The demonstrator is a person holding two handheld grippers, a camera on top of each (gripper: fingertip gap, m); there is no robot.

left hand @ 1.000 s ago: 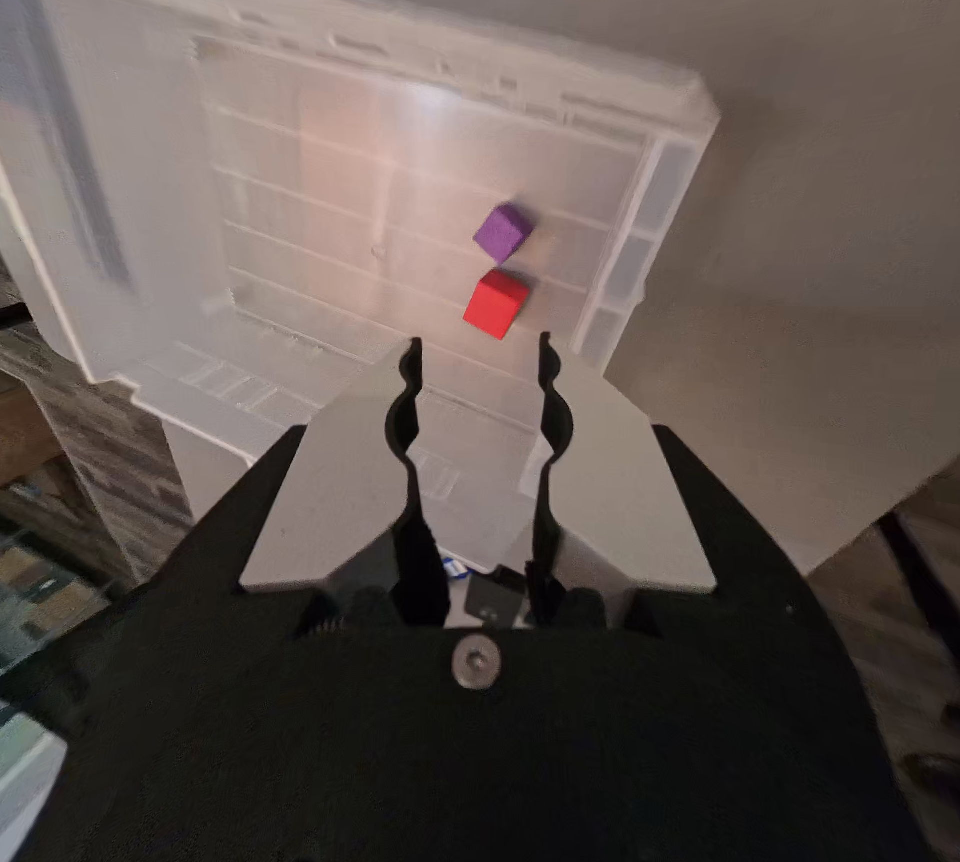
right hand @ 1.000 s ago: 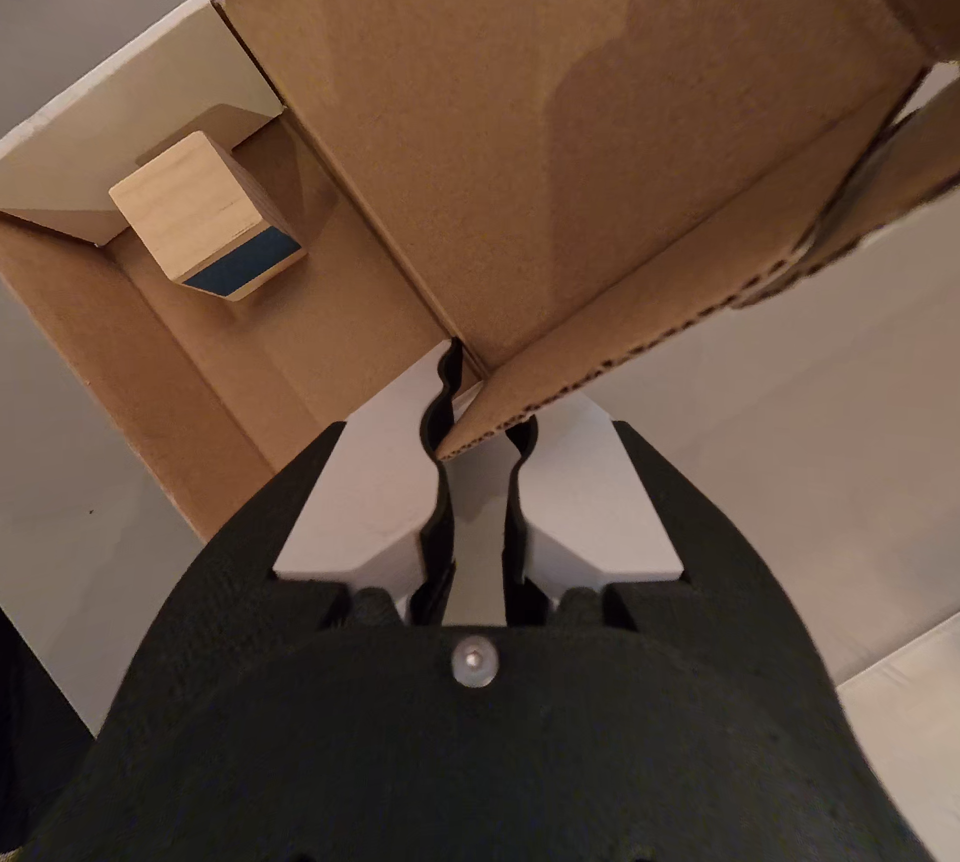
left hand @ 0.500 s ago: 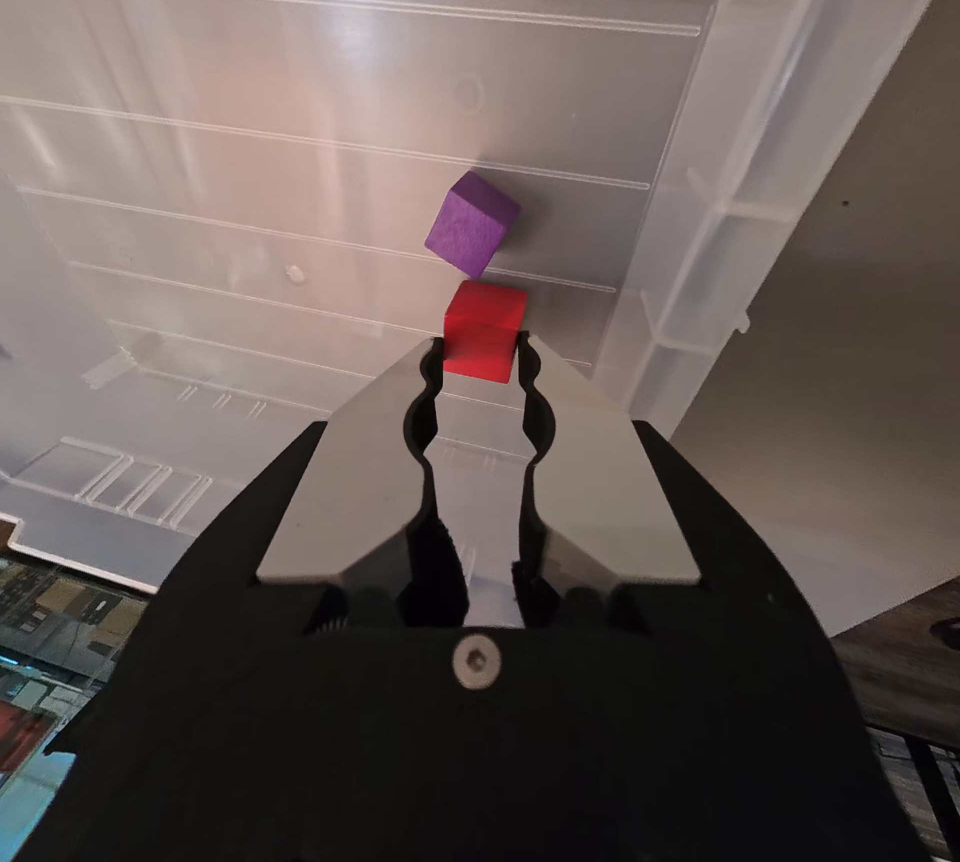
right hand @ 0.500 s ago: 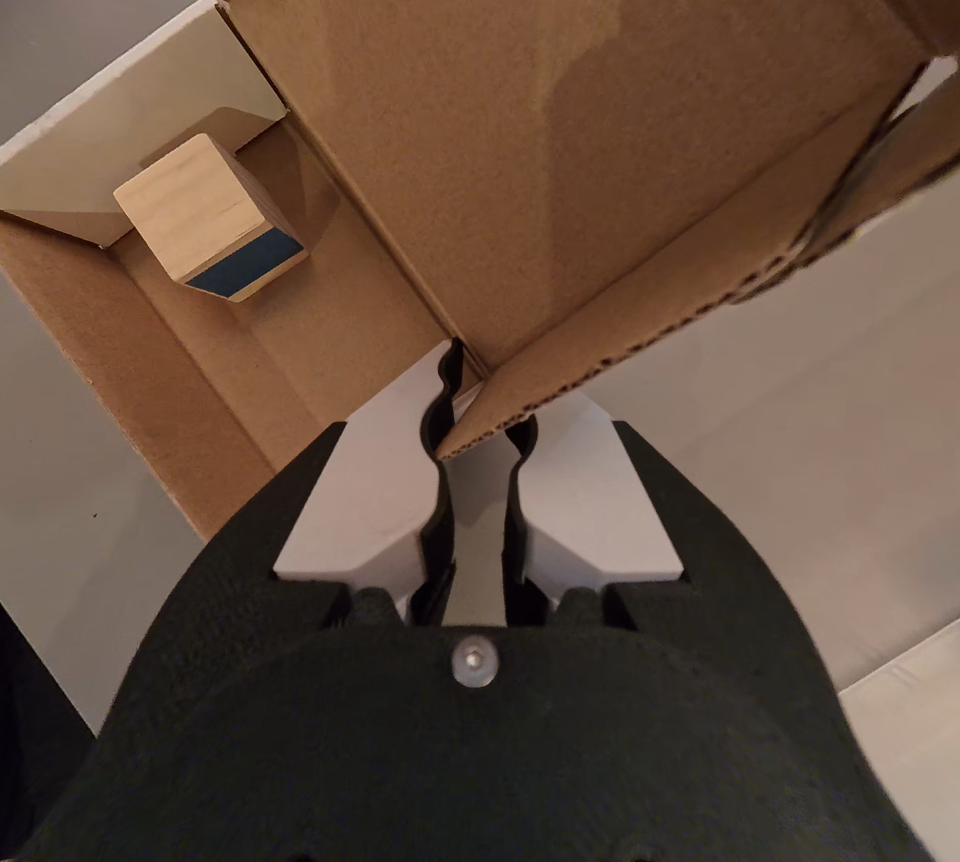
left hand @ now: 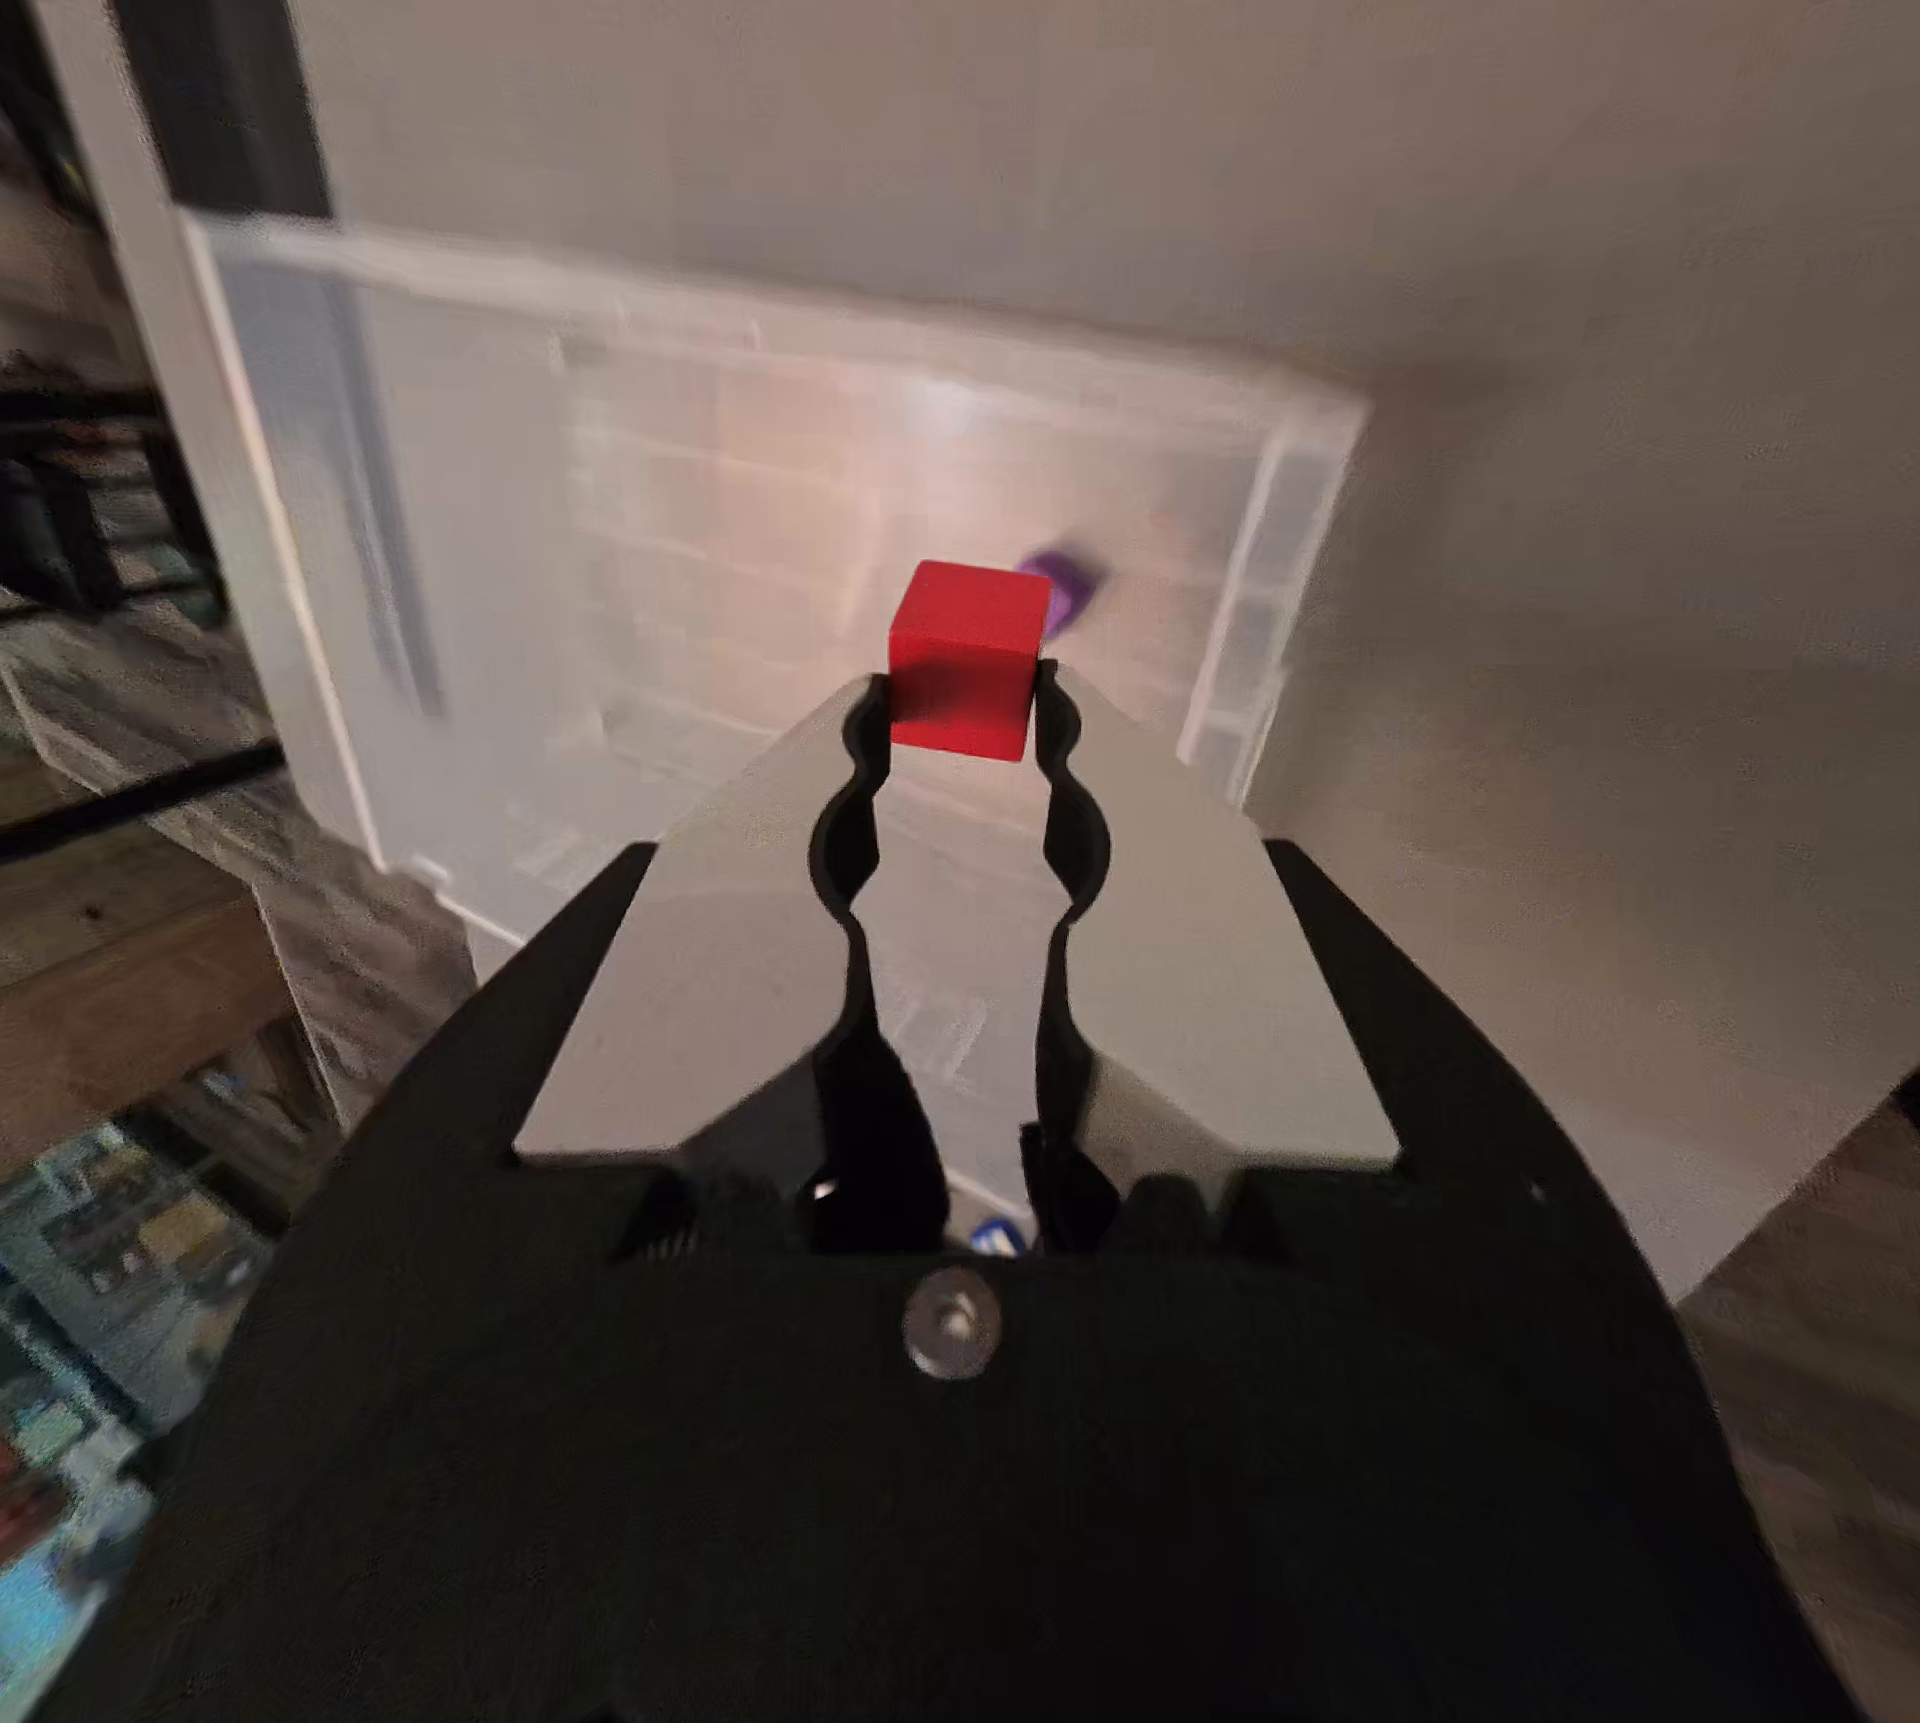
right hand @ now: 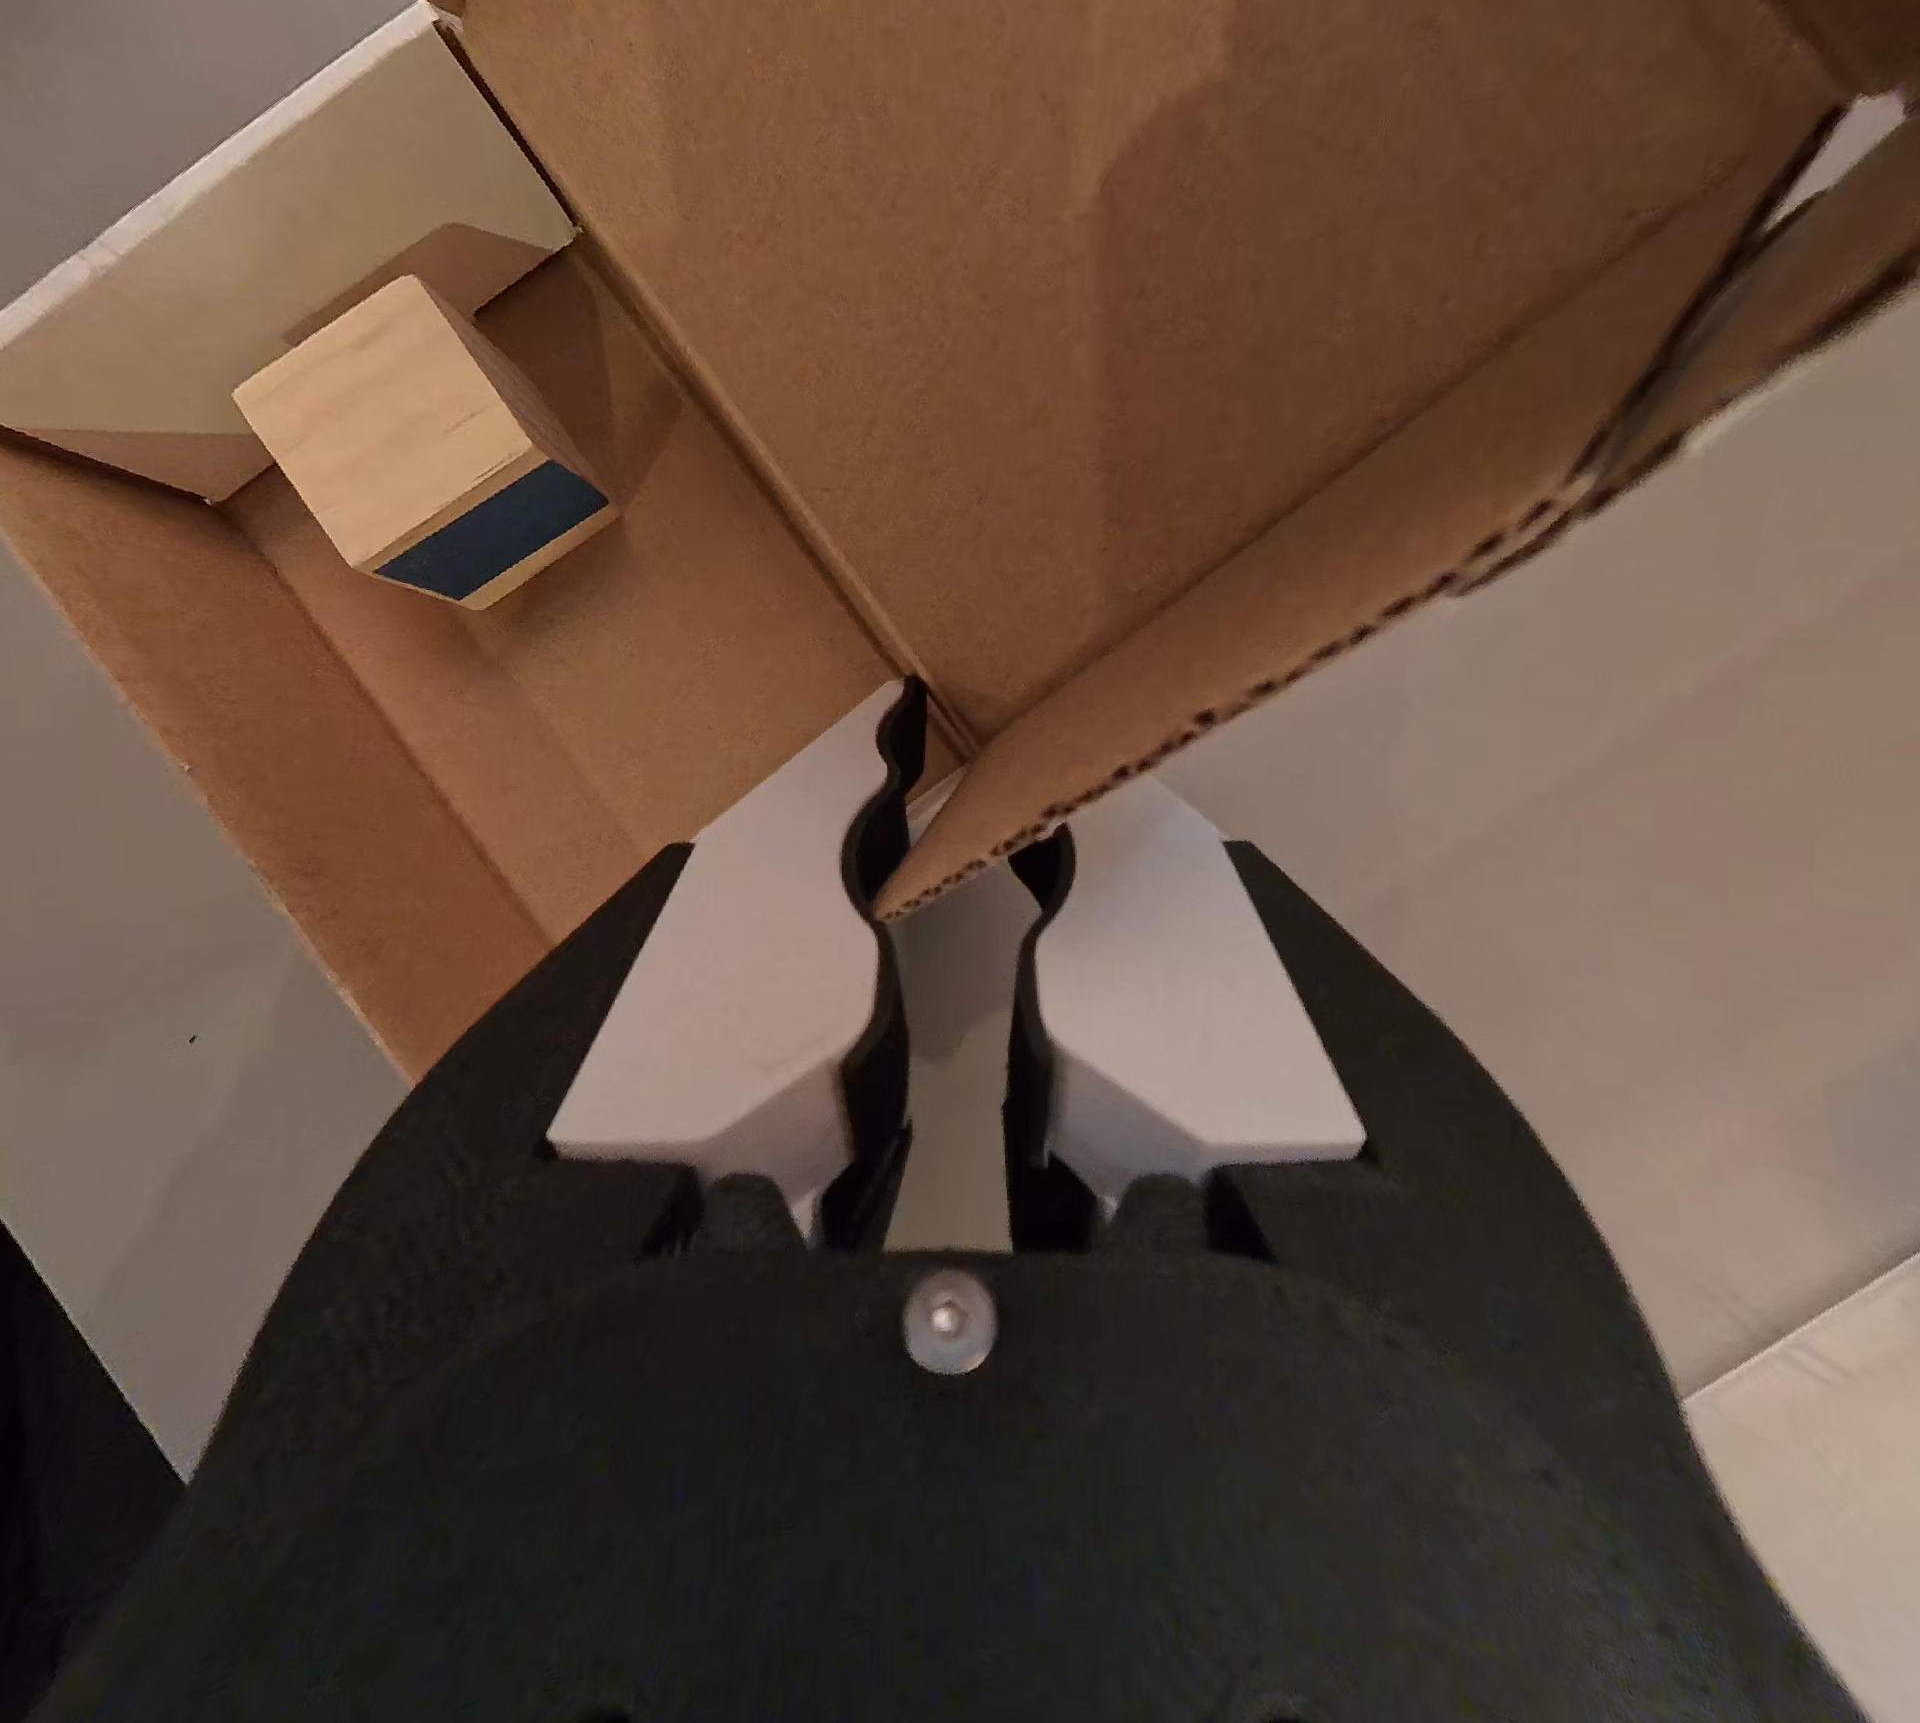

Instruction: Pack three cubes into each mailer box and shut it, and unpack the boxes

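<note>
My left gripper [left hand: 961,699] is shut on a red cube [left hand: 966,653] and holds it raised above a clear plastic tray [left hand: 727,530]. A purple cube [left hand: 1062,591] lies in the tray behind the red one, blurred. My right gripper [right hand: 961,743] is shut on the raised lid flap [right hand: 1091,323] of a brown cardboard mailer box [right hand: 343,738] and holds it up. Inside the open box a wooden cube with a blue face [right hand: 426,442] sits in the far left corner.
The tray and the box rest on a pale table [left hand: 1558,634]. In the left wrist view, dark shelving [left hand: 94,530] stands at the left, beyond the table's edge. Wooden floor [left hand: 1808,1361] shows at the lower right.
My left gripper closed on the red cube and lifted it up and back from the tray; the purple cube stayed. The right gripper and the lid flap have barely moved.
</note>
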